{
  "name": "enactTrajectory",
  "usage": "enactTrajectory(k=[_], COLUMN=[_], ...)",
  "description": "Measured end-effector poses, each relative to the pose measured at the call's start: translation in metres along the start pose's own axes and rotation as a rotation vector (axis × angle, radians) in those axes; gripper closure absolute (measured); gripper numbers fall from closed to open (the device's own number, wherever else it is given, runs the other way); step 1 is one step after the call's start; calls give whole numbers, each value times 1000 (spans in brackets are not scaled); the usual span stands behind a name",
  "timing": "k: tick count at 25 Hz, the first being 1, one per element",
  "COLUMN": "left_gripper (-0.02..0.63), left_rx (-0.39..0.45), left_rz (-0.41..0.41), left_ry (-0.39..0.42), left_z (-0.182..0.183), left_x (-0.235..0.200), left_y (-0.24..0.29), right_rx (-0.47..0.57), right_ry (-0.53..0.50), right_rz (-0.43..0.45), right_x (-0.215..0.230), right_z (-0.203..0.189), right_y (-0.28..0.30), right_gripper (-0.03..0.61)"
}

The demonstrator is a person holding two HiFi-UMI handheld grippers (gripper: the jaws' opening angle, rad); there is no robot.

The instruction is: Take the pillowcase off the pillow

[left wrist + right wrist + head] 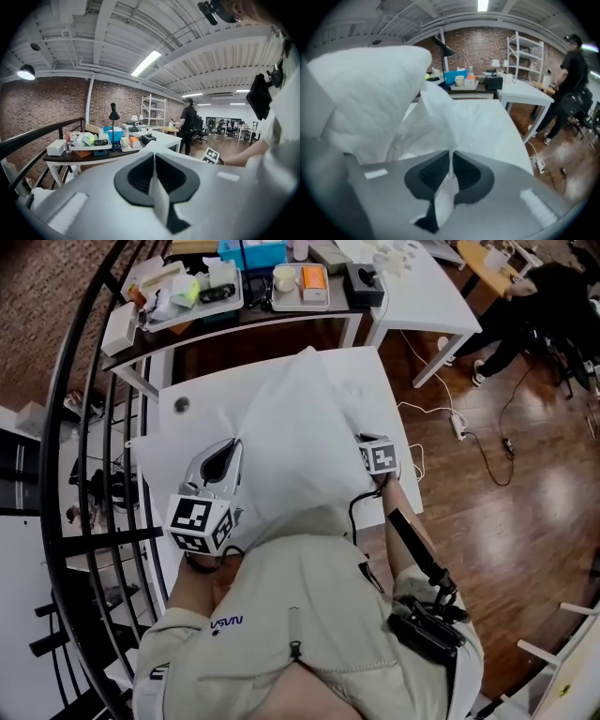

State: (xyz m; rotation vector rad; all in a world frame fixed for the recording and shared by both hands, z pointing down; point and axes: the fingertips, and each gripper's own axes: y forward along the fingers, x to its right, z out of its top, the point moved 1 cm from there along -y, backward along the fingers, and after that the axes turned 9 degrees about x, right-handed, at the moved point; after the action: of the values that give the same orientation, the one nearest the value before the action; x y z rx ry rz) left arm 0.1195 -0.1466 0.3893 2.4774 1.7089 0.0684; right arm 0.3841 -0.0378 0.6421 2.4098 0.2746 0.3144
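Jaws of your left gripper [154,178] shut on a fold of the pillowcase [160,199], those of your right gripper [450,168] pinching its cloth too, pillow [291,432] standing between them at the near edge of the worktop [389,409].

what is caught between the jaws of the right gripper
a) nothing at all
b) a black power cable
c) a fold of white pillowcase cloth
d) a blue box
c: in the right gripper view the right gripper has its jaws pressed together on a fold of the white pillowcase, which runs up out of them towards the table.
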Motion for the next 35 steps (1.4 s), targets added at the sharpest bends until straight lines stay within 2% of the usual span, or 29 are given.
enactTrajectory(k=[3,8,11,15,17,20,22,23,26,31,33,35], left_gripper=[601,601,600,592,561,501,451,451,453,465,511,528], left_rx=[-4,8,-37,-195,-240,-184,-135,-116,-90,-118,-132,-146], left_rz=[-36,-98,-130,-127,-114,-80,-62,-51,-1,116,157,182], left_ry=[4,36,65,94,89,81,69,62,18,-85,-113,-126], left_z=[-3,1,-18,-85,-109,-111,-95,-87,-72,-89,-101,-109], left_x=[11,28,32,31,31,27,28,28,25,19,22,28], left_y=[10,29,58,95,98,91,78,68,32,-20,-29,-31], right_rx=[141,358,449,470,464,428,391,382,395,467,436,353], right_ry=[41,143,170,80,20,-68,-80,-72,-58,-36,-66,-119], right_rz=[-70,-160,-223,-258,-262,-295,-323,-323,-230,86,116,72], right_x=[24,53,62,47,34,26,30,32,22,-51,-74,-84], right_z=[16,39,49,52,54,55,53,52,59,75,61,38], right_y=[-30,-88,-123,-144,-147,-150,-155,-159,-178,-186,-169,-146], right_gripper=[528,529,531,538,538,538,547,559,574,574,574,574])
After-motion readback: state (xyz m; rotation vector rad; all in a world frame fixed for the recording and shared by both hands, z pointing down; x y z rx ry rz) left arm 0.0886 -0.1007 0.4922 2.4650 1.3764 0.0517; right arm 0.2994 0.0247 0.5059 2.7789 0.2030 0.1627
